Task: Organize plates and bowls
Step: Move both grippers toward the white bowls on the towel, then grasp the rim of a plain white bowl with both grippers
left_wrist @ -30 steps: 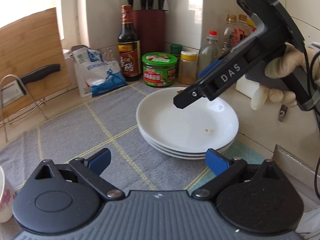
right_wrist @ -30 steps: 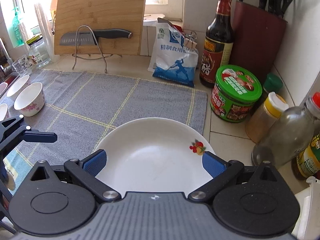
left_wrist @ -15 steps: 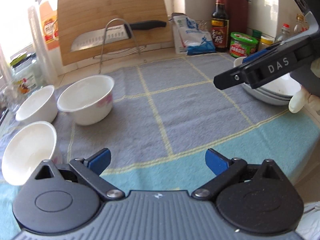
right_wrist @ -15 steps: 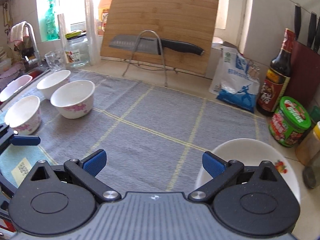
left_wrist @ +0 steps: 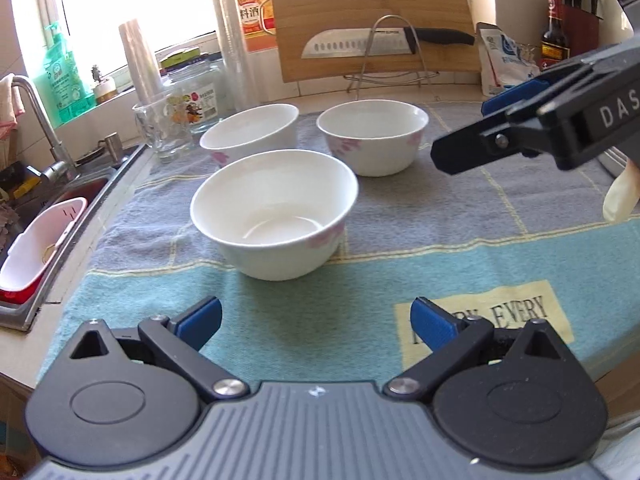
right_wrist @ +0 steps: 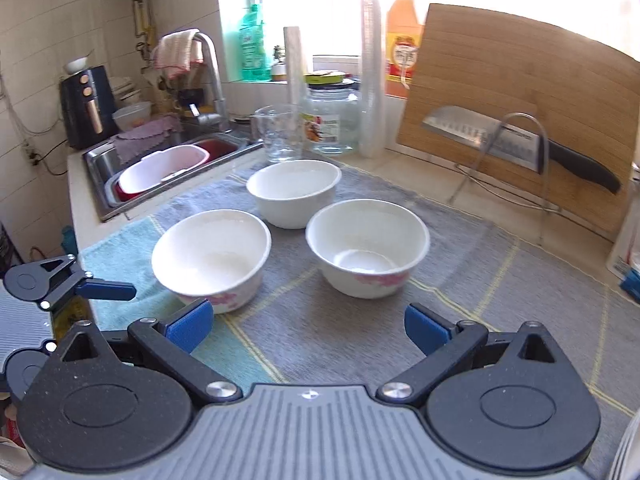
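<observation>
Bowls, white w/ pink flower print, qty 3, upright, on grey/teal mat (left_wrist: 460,248) on bench, grouped near sink (right_wrist: 132,176) end: near bowl (left_wrist: 276,212), back-left bowl (left_wrist: 250,132), back-right bowl (left_wrist: 374,134).
Left hand-held gripper (left_wrist: 316,322): jaws wide, nothing held, just short of near bowl.
Right hand-held gripper (right_wrist: 306,326): jaws wide, nothing held, above mat.
Behind: cutting board (right_wrist: 520,100), knife (right_wrist: 516,144) on wire rack, glass jar (right_wrist: 330,120).

"DAS" on the right gripper (left_wrist: 472,136) body. "EVERY" on the mat (left_wrist: 520,256) patch. "料酒" on the orange bottle (left_wrist: 252,20) label.
</observation>
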A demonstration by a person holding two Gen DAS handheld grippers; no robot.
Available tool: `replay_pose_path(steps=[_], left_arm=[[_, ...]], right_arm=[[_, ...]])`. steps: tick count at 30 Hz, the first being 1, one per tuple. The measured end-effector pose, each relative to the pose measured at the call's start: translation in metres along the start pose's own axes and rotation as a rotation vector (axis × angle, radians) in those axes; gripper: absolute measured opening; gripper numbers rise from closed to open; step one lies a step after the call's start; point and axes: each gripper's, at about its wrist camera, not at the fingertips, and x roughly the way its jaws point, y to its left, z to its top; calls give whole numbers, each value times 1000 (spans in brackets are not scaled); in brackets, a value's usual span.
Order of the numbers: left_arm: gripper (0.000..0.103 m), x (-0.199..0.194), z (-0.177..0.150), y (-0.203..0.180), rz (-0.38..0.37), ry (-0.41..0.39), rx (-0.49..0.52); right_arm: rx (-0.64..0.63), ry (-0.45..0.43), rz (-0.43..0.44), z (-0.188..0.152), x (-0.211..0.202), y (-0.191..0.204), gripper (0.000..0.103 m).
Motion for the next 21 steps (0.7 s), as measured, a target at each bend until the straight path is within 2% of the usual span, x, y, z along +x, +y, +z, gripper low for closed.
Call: replay_pose_path(steps=[7, 13, 19, 21], left_arm=[[99, 19, 8, 15, 33, -49, 30], [96, 27, 12, 22, 9, -69, 31], [90, 29, 14, 27, -19, -76, 9], [87, 30, 14, 28, -26, -80, 7]], right_arm=[[-47, 12, 105, 21, 35, 20, 103], [-32, 58, 164, 31, 66, 23, 102], [13, 92, 192, 37, 89, 14, 94], [28, 100, 201, 40, 93, 11, 86]])
